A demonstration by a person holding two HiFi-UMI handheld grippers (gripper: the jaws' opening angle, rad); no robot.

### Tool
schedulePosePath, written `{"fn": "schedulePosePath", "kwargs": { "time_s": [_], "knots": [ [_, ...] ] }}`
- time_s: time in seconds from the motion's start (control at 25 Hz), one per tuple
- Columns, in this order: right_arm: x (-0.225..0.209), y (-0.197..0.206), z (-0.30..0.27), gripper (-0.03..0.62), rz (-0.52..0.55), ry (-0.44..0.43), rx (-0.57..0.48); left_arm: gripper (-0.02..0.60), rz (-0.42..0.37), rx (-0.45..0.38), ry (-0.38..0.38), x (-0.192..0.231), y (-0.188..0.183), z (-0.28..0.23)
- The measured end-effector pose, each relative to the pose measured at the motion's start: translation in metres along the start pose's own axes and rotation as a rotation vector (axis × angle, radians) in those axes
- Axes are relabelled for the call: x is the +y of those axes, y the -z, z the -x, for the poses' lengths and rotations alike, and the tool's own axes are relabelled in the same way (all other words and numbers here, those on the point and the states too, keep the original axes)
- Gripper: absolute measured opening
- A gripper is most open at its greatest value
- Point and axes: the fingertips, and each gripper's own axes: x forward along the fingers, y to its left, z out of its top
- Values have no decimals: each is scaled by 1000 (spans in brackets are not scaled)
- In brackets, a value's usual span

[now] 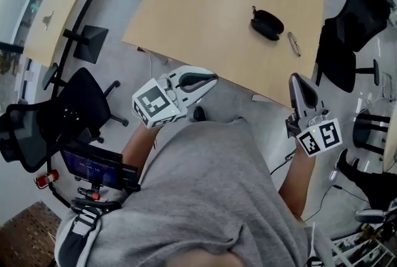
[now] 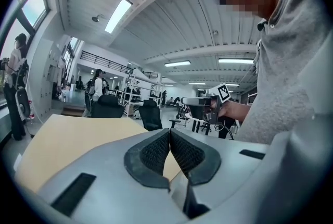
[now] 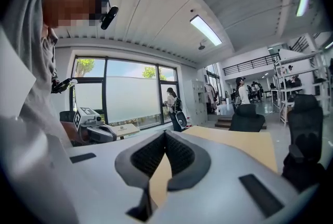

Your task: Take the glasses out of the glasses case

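A black glasses case [image 1: 267,25] lies on the far right part of the tan table [image 1: 205,17]; whether it is open I cannot tell. A pair of glasses [image 1: 294,43] rests flat on the table just right of the case. Both grippers hover off the table's near edge, well short of the case. My left gripper [image 1: 213,79] [image 2: 169,132] is shut with nothing between its fingers. The right gripper [image 1: 295,77] [image 3: 164,134] is likewise shut and empty. Each gripper view shows the other gripper, held level, and the table edge [image 2: 67,139] [image 3: 234,142], but not the case.
Black office chairs stand at the left [image 1: 84,98] and beyond the table's right side [image 1: 347,30]. A small tan side table [image 1: 53,27] sits at the far left. Cables run over the grey floor under the table's near edge.
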Motion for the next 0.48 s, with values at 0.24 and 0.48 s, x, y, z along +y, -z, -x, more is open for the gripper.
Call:
{"fn": "schedulePosePath", "kwargs": {
  "time_s": [0.24, 0.48],
  "knots": [
    [5, -5, 70, 8, -8, 34, 1, 6, 1, 38, 47, -58, -4, -28],
    [13, 26, 193, 8, -54, 11, 54, 6, 49, 82, 106, -183, 10, -96]
  ]
}}
